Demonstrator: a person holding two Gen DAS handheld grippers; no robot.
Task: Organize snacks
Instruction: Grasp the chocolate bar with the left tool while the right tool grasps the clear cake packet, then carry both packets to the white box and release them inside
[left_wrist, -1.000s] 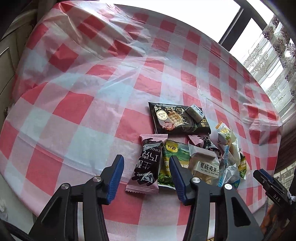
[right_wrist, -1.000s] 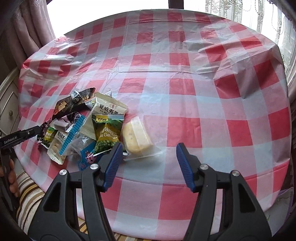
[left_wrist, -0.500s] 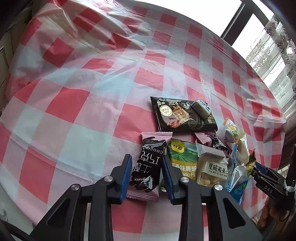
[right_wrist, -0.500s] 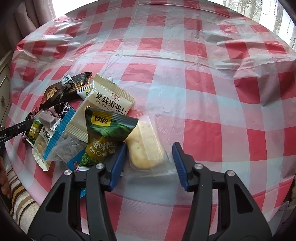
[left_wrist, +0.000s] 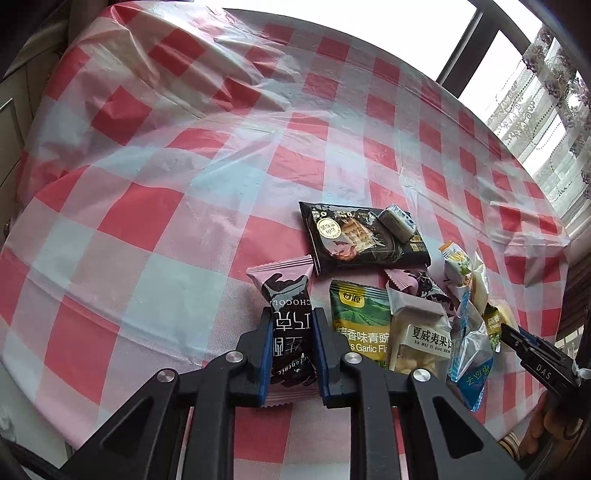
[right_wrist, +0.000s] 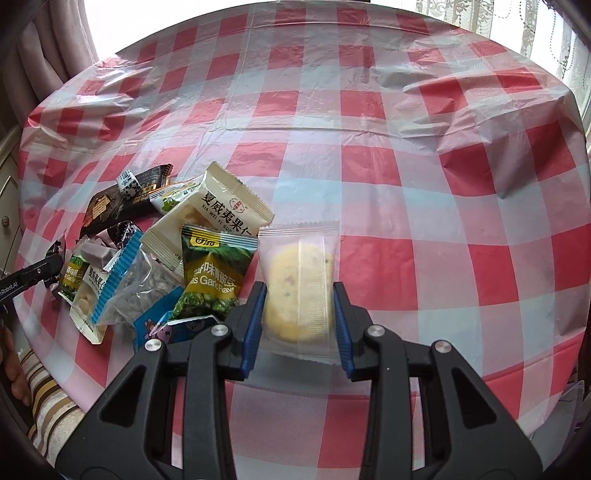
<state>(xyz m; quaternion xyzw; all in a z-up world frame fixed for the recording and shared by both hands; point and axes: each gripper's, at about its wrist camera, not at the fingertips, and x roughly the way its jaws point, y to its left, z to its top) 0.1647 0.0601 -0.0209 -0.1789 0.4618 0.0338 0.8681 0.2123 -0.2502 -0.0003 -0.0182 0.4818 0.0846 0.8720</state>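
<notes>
A heap of snack packets lies on a red-and-white checked tablecloth (left_wrist: 147, 229). My left gripper (left_wrist: 291, 328) is shut on a pink and black chocolate packet (left_wrist: 286, 295) at the heap's left edge. Beside it lie a green garlic pea packet (left_wrist: 360, 317), a cream nut packet (left_wrist: 421, 332) and a black biscuit packet (left_wrist: 354, 236). My right gripper (right_wrist: 299, 299) is closed around a clear packet with a yellow cookie (right_wrist: 297, 288) at the heap's right edge; its pads touch the packet's sides. The green pea packet (right_wrist: 212, 273) and cream nut packet (right_wrist: 218, 214) lie left of it.
A small wrapped candy (left_wrist: 397, 219) rests on the black packet. A blue and clear packet (left_wrist: 471, 354) lies at the heap's near right. The table's near edge runs just below both grippers. Windows and curtains (left_wrist: 554, 92) stand behind the table.
Both grippers moved forward and down onto the heap. The left closed on the chocolate packet; the right closed around the cookie packet.
</notes>
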